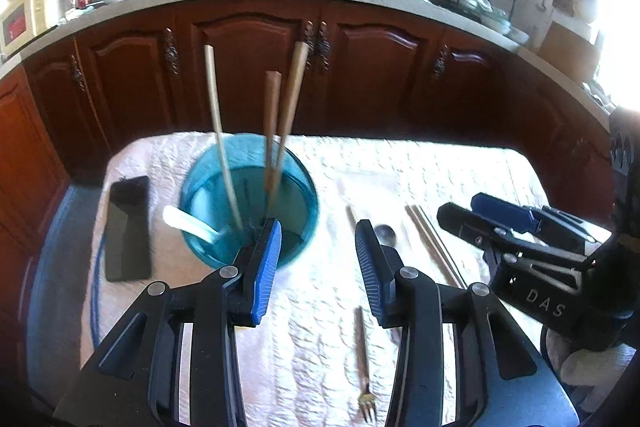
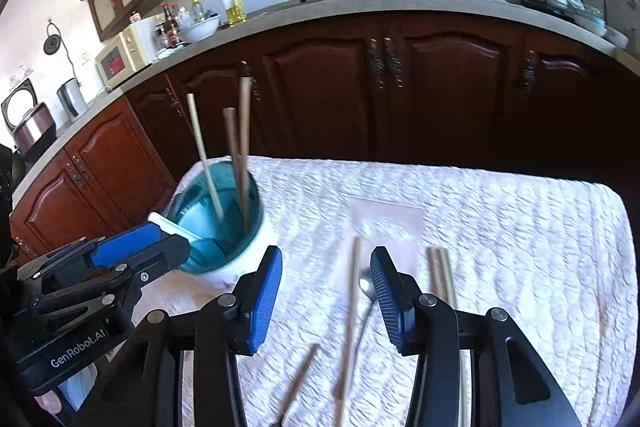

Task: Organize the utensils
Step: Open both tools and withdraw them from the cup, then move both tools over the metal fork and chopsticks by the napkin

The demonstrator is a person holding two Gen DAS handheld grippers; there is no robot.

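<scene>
A kitchen with dark red cabinets [image 2: 452, 87] behind a worktop [image 2: 520, 227] draped in white quilted cloth. One blue cup [image 1: 248, 203] holds three chopsticks [image 1: 222, 131]. Both the left claw [image 1: 318, 267] and the right claw [image 2: 326, 295] are spread and hold nothing, above one spoon [image 2: 365, 285].

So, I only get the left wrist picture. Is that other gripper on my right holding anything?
Observer: No. The right gripper has its fingers open, with nothing gripped.
Operator: What is it aimed at?
Observer: Its own view shows a metal spoon on the cloth below the gap, close to one finger, beside a lone chopstick.
Operator: Anything past my left edge?
Observer: A rice cooker with its lid up, beside a kettle.
</scene>
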